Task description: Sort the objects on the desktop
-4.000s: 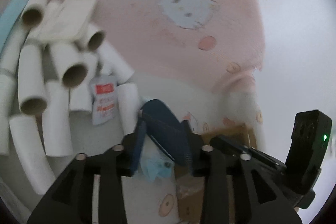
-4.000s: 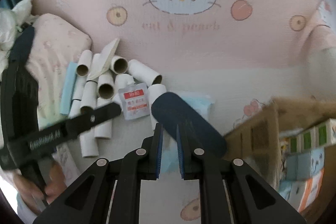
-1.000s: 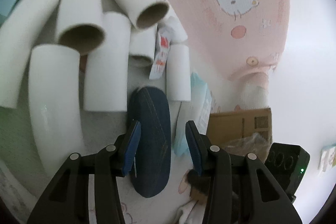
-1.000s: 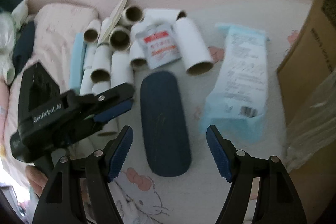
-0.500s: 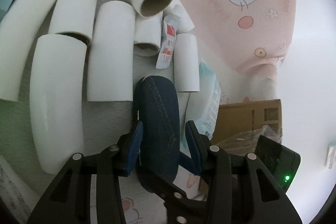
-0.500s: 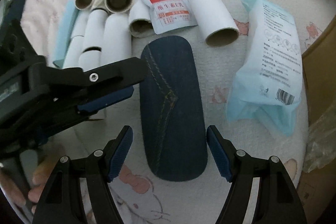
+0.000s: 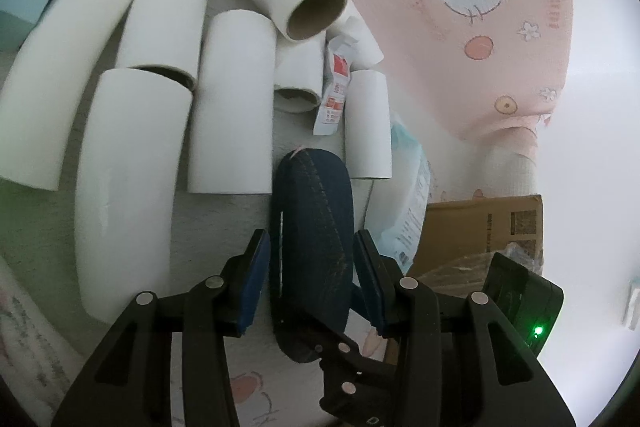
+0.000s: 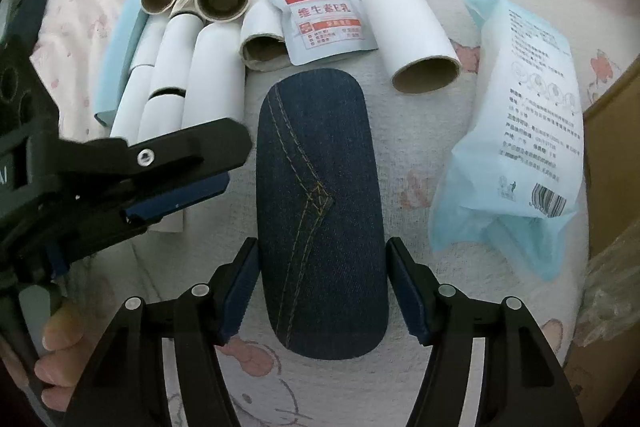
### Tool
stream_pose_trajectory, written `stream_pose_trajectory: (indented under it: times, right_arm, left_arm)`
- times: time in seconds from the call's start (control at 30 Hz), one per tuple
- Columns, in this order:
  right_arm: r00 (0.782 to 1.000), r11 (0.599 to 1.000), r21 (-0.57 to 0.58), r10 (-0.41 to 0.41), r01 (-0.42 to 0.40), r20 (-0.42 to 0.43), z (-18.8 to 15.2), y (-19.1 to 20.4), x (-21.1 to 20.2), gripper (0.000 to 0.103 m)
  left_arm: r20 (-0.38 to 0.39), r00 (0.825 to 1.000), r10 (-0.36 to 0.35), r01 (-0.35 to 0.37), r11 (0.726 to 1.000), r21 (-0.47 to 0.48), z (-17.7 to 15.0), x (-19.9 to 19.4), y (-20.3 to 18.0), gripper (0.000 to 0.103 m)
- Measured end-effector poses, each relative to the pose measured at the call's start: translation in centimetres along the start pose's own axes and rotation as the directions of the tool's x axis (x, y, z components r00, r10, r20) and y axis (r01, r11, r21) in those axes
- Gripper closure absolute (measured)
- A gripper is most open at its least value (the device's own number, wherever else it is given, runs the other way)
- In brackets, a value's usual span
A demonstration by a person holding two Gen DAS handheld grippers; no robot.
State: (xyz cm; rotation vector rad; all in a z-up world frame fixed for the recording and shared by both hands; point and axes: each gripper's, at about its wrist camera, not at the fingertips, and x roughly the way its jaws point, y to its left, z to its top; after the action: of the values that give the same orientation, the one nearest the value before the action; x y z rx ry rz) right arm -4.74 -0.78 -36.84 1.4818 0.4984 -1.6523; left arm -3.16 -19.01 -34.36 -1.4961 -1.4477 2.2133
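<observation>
1. A hand (image 8: 52,359) at the near left edge of the right wrist view holds the left tool (image 8: 188,183), whose black arm and blue pad reach in over the left side of the scene.
2. A heap of white cardboard tubes (image 8: 208,67) lies at the far left, some with open brown ends facing up; a pale blue flat piece (image 8: 120,55) lies along the heap's left side.
3. A white pouch (image 8: 324,19) with a red label rests on the tubes, just beyond the far end of the case.
4. The denim case (image 8: 320,203) lies flat in the middle on a white cloth (image 8: 408,163) printed with pink cats, long axis running near to far.
5. The left tool (image 7: 310,281) straddles the case with its pads apart; whether either pad touches the fabric I cannot tell.
6. The right tool (image 8: 322,291) straddles the case's near half; its jaws have just been closing, and the pads stand at the case's two sides without clearly pressing it.
7. A light blue packet (image 8: 520,131) with printing and a barcode lies right of the case, apart from it.
8. A cardboard box (image 8: 612,155) stands at the far right edge.
</observation>
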Motion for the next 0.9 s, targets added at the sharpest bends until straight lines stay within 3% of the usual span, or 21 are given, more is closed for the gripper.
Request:
stream_pose_trajectory:
  times: [0.4, 0.53, 0.67, 0.9]
  right_arm:
    - [1.0, 0.997, 0.069, 0.024, -0.023, -0.02, -0.5, -1.3, -0.2, 0.042]
    - [0.998, 0.994, 0.096, 0.058, -0.057, -0.01, -0.5, -2.0, -0.1, 0.042]
    - [0.997, 0.993, 0.094, 0.071, -0.069, -0.011, -0.3, -2.2, 0.0, 0.042]
    - [0.998, 0.995, 0.077, 0.069, -0.07, 0.008, 0.1, -1.8, -0.4, 0.042]
  left_arm:
    - [-0.071, 0.994, 0.081, -0.077, 0.996, 0.051, -0.1, 1.8, -1.2, 0.055]
    - [-0.166, 0.984, 0.067, -0.063, 0.998, 0.026, -0.3, 4.4, -0.9, 0.046]
    - [-0.148, 0.989, -0.008, 0.006, 1.0, -0.017, -0.3, 4.8, -0.6, 0.045]
    - [-0.11, 0.994, 0.014, -0.007, 0.998, 0.067, -0.7, 4.0, -1.4, 0.051]
